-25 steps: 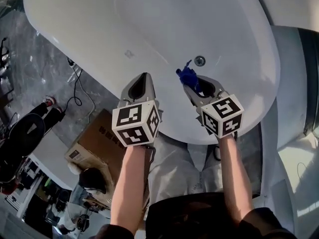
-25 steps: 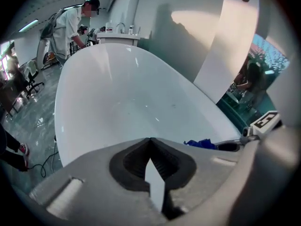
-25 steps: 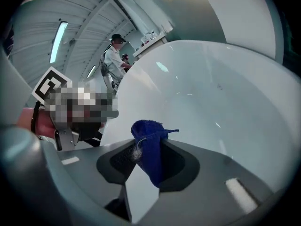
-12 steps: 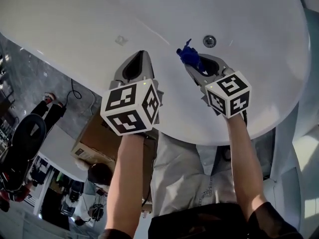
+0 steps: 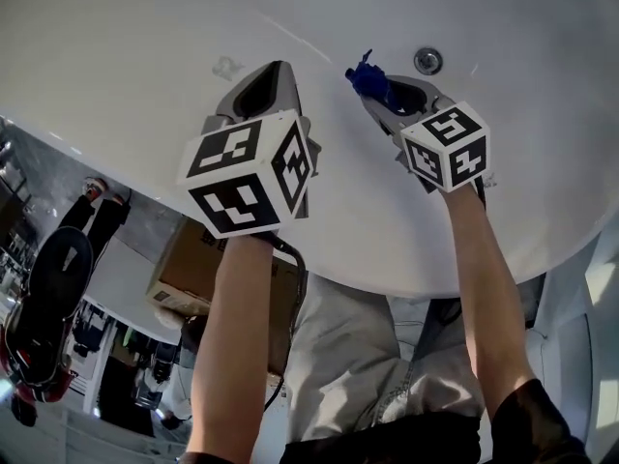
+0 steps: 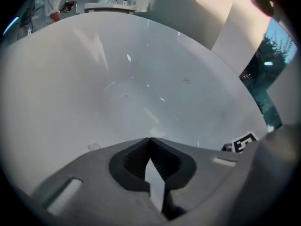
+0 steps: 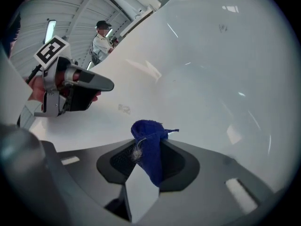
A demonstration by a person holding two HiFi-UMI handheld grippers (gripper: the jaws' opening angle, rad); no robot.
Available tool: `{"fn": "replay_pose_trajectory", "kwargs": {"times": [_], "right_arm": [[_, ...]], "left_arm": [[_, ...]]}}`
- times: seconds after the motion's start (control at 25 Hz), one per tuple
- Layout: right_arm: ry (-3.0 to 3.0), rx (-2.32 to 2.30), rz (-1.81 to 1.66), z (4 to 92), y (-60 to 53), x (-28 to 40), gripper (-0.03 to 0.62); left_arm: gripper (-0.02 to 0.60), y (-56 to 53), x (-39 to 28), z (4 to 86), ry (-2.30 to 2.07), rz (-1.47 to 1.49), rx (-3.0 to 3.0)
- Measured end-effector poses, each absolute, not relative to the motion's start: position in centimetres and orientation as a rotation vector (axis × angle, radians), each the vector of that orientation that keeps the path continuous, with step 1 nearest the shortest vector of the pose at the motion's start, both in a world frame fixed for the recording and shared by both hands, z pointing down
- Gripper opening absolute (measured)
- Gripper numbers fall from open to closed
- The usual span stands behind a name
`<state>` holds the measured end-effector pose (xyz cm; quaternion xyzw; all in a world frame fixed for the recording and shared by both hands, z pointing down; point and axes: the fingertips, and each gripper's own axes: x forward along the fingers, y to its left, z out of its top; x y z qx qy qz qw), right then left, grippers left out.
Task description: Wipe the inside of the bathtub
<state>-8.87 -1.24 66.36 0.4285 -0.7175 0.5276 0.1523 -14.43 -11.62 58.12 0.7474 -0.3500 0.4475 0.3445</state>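
The white bathtub fills the upper head view, its metal drain at the upper right. My right gripper is shut on a small blue cloth, which pokes out between its tips over the tub's inner wall. My left gripper hovers beside it above the tub's inside, jaws shut with nothing between them. In the right gripper view the left gripper shows at the left, apart from the cloth.
A cardboard box sits on the floor below the tub's near rim. Cables and dark equipment lie at the lower left. A person stands beyond the tub's far end. A small mark shows on the tub wall.
Both grippers have moved further in over the tub, and the tub's near rim has slid down the head view. The right gripper still holds the cloth.
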Motion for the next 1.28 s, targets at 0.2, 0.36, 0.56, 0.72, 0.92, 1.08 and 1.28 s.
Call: {"fn": "replay_pose_trajectory", "kwargs": {"times": [0.2,0.36,0.56,0.72,0.92,1.08,1.28], "right_arm": [[-2.051,1.187,1.528,69.2,-0.8,-11.1,0.132],[-2.018,1.188,1.552,72.3,-0.3,-12.4,0.132],[-1.975,1.184,1.582,75.7,-0.5,-13.8,0.132],[-1.932,1.155,1.633,77.8,-0.6,-14.7,0.132],[-1.854,1.112,1.714,80.4,-0.3,-16.0,0.132],[-1.848,1.048,1.733,80.8,-0.2,-16.9,0.132],[-1.876,0.924,1.727,80.7,0.5,-18.5,0.132]], "left_arm": [[0.003,-12.3,-14.5,60.2,-0.868,1.183,1.962],[0.003,-12.2,-15.2,61.7,-0.845,1.183,1.945],[0.003,-12.2,-15.8,63.3,-0.824,1.204,1.947],[0.003,-11.9,-15.9,64.0,-0.812,1.199,1.924],[0.003,-11.8,-16.0,64.6,-0.795,1.208,1.911],[0.003,-11.7,-15.9,64.6,-0.784,1.208,1.907],[0.003,-11.9,-16.2,64.3,-0.803,1.21,1.901]]}}
